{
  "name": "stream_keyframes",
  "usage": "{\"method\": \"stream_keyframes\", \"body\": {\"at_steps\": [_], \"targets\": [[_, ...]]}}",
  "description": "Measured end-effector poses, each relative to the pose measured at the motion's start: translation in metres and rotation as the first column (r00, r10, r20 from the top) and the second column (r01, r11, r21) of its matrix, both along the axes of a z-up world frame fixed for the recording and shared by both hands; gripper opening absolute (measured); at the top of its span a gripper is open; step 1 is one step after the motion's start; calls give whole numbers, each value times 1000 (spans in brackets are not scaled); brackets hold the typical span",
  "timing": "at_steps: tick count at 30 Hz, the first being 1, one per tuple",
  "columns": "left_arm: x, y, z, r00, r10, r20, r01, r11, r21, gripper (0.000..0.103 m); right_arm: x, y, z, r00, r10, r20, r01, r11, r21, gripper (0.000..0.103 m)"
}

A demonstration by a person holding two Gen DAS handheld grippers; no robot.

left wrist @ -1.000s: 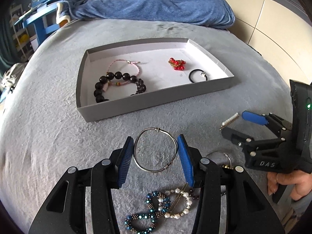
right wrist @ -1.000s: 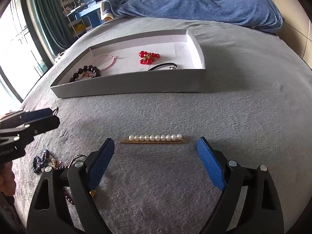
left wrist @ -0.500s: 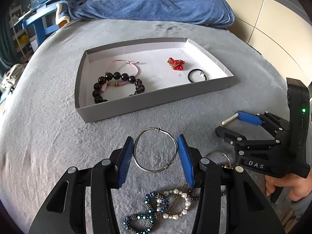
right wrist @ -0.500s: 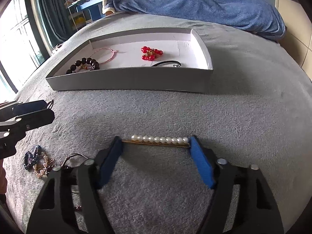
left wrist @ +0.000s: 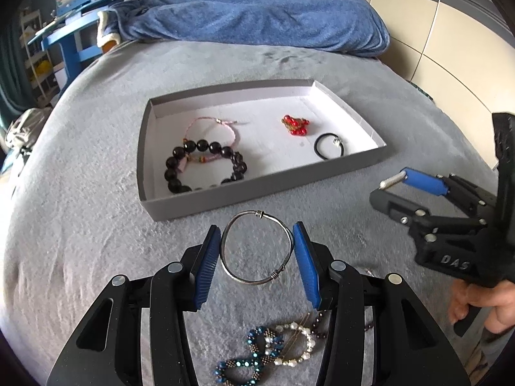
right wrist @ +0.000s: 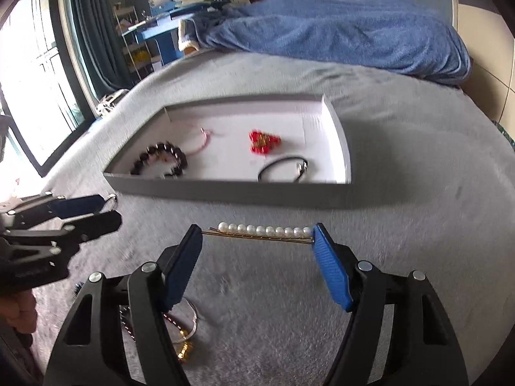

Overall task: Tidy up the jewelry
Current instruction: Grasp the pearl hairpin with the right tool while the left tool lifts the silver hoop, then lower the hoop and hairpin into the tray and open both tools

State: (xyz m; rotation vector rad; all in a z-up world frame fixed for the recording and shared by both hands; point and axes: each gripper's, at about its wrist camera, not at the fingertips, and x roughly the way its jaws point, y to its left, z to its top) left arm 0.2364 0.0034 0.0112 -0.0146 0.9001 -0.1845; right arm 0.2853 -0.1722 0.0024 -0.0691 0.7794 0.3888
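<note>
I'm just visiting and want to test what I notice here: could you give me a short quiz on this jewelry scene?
1. True or false: the gray tray holds a red bead cluster.
2. What is clamped in the right tool: A) pearl hairpin, B) watch, C) spoon?
3. Which metal item sits between the left tool's fingers?

Key: 1 true; 2 A; 3 the silver bangle.

Soft window daylight, fisheye-warped, slight blur
</note>
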Motion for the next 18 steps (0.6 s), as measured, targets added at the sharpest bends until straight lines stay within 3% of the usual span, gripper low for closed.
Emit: {"method": "stream_keyframes", "body": {"at_steps": [18], "targets": [[27,11,14,999,7,40,-8,1000,9,48,28,-8,26,999,5,50,-6,1000,16,70]]}}
